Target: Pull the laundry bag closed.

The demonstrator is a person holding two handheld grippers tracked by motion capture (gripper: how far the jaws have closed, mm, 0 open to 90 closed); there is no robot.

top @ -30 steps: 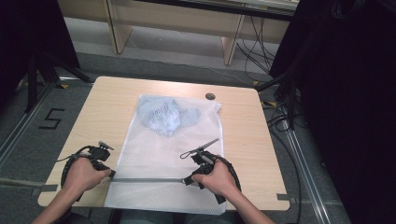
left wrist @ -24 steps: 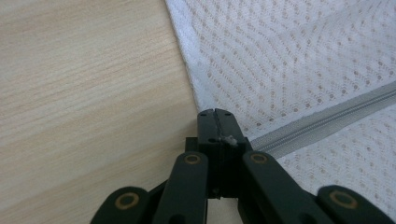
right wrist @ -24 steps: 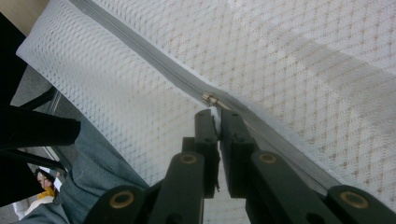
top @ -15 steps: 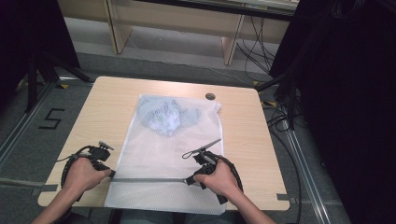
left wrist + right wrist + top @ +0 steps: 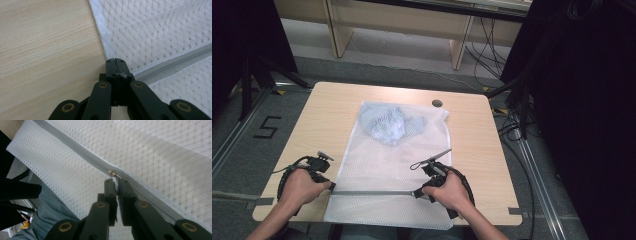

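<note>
Right gripper view has the right gripper (image 5: 117,181) nipping the zipper pull (image 5: 111,173) of the mesh bag (image 5: 382,165) lying on the table (image 5: 332,107), so pulling straight along the zipper (image 5: 372,192) works best while the left gripper (image 5: 116,62), clamped on the bag's edge, anchors it.

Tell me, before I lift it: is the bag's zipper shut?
Nearly shut: the zipper looks closed up to the slider by the right gripper.

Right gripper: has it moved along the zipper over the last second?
Yes. The right gripper slid slightly left along the zipper, away from the table right edge.
</note>
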